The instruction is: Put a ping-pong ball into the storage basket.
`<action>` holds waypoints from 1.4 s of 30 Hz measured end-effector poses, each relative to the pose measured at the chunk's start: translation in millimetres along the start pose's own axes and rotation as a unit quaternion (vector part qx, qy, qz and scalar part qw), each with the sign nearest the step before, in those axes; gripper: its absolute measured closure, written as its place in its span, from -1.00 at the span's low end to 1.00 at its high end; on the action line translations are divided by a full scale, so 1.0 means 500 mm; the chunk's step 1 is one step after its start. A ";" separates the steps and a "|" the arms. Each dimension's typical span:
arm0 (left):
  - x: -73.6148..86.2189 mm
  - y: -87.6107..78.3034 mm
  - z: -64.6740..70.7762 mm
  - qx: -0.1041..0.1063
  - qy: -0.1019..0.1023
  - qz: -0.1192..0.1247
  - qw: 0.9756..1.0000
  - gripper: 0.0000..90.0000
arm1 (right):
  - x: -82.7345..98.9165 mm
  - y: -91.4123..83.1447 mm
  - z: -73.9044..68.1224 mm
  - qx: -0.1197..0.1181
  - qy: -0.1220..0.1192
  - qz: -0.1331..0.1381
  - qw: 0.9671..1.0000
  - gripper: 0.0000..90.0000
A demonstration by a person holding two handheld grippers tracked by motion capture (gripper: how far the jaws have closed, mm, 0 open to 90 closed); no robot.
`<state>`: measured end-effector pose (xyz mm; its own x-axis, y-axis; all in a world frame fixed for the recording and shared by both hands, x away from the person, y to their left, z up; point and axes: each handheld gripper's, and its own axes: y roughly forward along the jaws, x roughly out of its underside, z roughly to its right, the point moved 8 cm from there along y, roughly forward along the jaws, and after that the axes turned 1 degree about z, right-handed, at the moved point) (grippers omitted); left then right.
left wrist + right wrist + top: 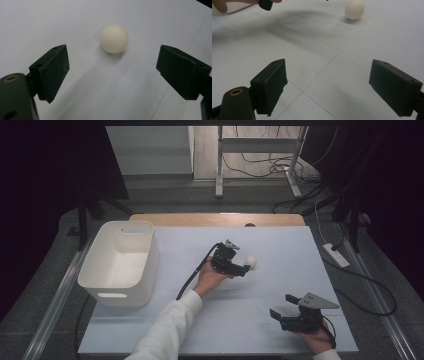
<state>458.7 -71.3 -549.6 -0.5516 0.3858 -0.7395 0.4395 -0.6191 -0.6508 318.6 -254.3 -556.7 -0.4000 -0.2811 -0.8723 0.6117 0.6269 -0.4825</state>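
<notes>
A small cream-white ball [250,262] rests on the white table top [280,245] near its middle. My left gripper [246,268] is held just left of the ball, pointing at it, open. In the left gripper view the ball [114,38] lies a little beyond the gap between the two black jaws, touching neither; the left gripper [113,67] holds nothing. My right gripper [281,307] is near the front right of the table, open and empty. In the right gripper view, past the right gripper [329,85], the ball [354,9] sits far ahead at the top.
A white plastic bin [120,262] with handle slots stands at the table's left side, its inside bare. A wooden strip [215,219] runs along the far edge. Cables and a desk frame [260,150] are on the floor beyond. A power strip [336,255] lies off the right edge.
</notes>
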 end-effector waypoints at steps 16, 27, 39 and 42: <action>-0.007 0.034 0.000 -0.003 0.000 -0.006 1.000 -0.73 | 0.000 0.000 0.000 -0.002 0.000 0.000 1.000 -0.68; -0.007 0.054 0.005 -0.001 0.003 -0.014 1.000 -0.73 | 0.000 0.000 -0.001 -0.003 0.001 -0.001 1.000 -0.68; -0.010 0.070 0.005 -0.002 0.003 -0.017 1.000 -0.72 | 0.001 0.000 -0.001 -0.004 0.001 -0.001 1.000 -0.68; -0.013 0.073 0.004 -0.004 0.004 -0.019 1.000 -0.72 | 0.001 0.000 -0.001 -0.004 0.000 -0.001 1.000 -0.68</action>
<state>476.6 -97.9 -568.3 -0.5627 0.4134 -0.7159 0.4238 -0.5993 -0.6792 318.0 -254.4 -557.2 -0.4020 -0.2819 -0.8712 0.6054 0.6320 -0.4839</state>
